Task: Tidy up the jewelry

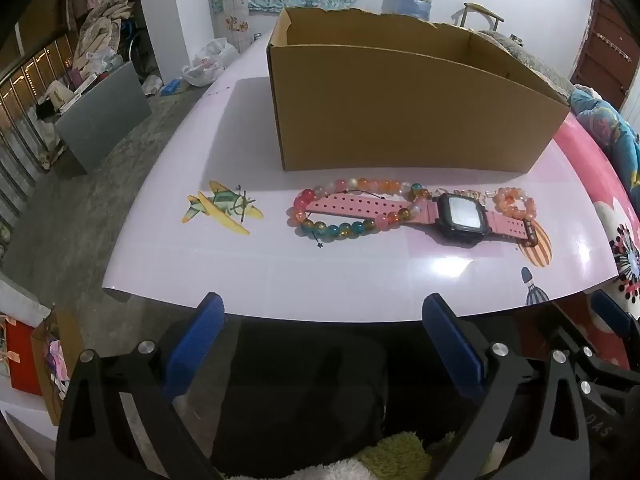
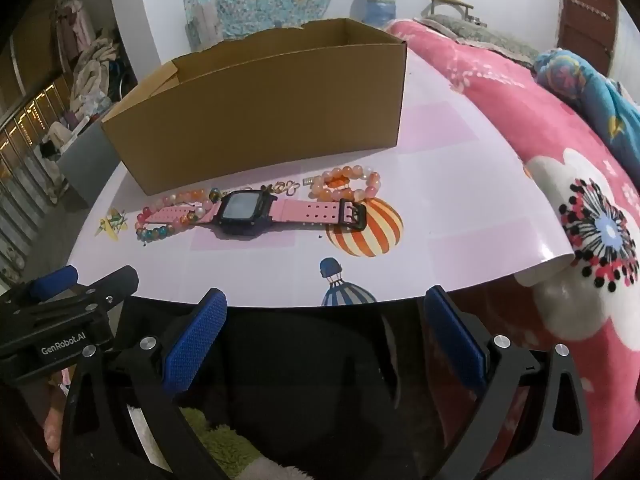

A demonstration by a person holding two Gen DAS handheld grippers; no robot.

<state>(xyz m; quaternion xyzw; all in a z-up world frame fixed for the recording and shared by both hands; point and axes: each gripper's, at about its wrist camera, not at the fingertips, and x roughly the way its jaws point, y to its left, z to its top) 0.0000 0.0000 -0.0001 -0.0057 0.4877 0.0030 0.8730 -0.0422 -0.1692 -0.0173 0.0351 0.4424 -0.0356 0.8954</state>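
**Both grippers wide open and empty, short of the jewelry**

Both jaws stood spread as wide as they go. The left gripper [image 1: 322,344] and right gripper [image 2: 326,340] held nothing and touched nothing, hovering at the near edge of the table [image 1: 280,280].

Ahead of them lay the jewelry in a row: a pink watch [image 1: 460,216], its strap threaded through a multicoloured bead bracelet [image 1: 340,230], and an orange bead bracelet [image 1: 514,202] just beside the watch's buckle end. Behind the row sat an open cardboard box [image 1: 400,120].
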